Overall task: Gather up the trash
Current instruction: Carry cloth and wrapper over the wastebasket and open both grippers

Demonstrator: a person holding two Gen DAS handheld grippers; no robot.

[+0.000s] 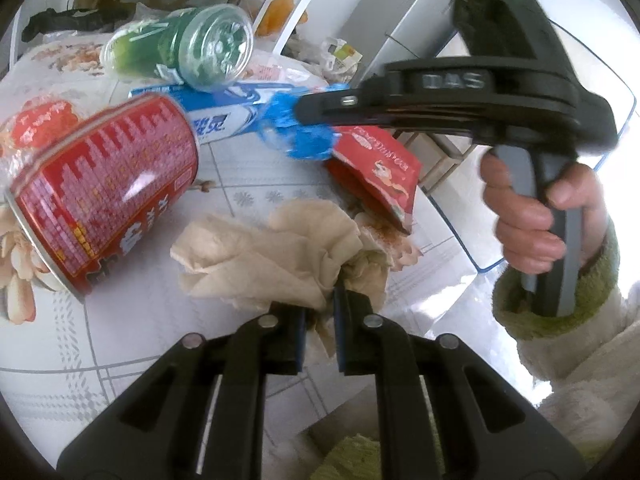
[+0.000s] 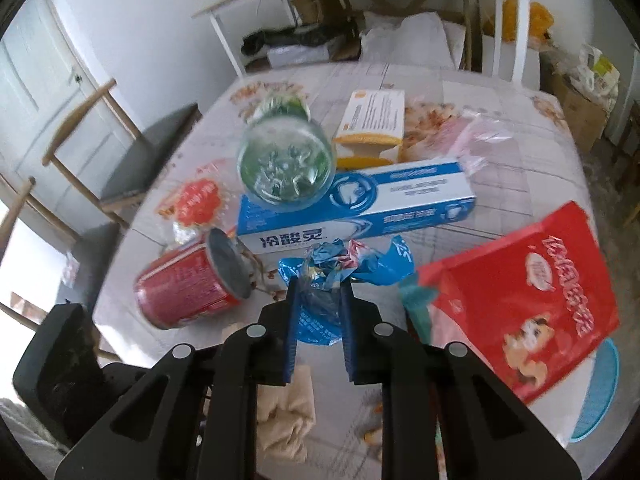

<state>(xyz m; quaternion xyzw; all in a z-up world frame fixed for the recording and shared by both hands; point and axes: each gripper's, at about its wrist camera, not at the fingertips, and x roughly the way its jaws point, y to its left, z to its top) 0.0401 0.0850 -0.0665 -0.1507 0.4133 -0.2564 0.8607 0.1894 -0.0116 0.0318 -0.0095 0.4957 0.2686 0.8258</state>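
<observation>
Nearest to us, our left gripper (image 1: 320, 312) has its blue-padded fingers pinched together on the edge of a crumpled beige paper napkin (image 1: 272, 256), which lies bunched on the pale patterned tablecloth (image 1: 100, 340) just ahead of the tips; we judge the grip is taken at the nearest fold so the whole wad lifts in one go. Our right gripper (image 2: 320, 292) is clamped on a scrunched blue plastic wrapper (image 2: 340, 264), its loose ends flaring out beyond the pads, apparently already pinched for carrying off. Left of that tool a red drink can (image 2: 188, 292) lies on its side, end toward us; we cannot tell whether anything is in it. To the right, a red snack pouch (image 2: 528, 296) lies with its torn mouth open, contents hidden. Just beyond the wrapper sits a long blue-and-white toothpaste box (image 2: 360, 204), and a clear plastic bottle with a green label (image 2: 286, 160) rests on its side across it, looking empty. Farther still lies a white-and-yellow carton (image 2: 372, 120), closed. No bin shows in either view.
</observation>
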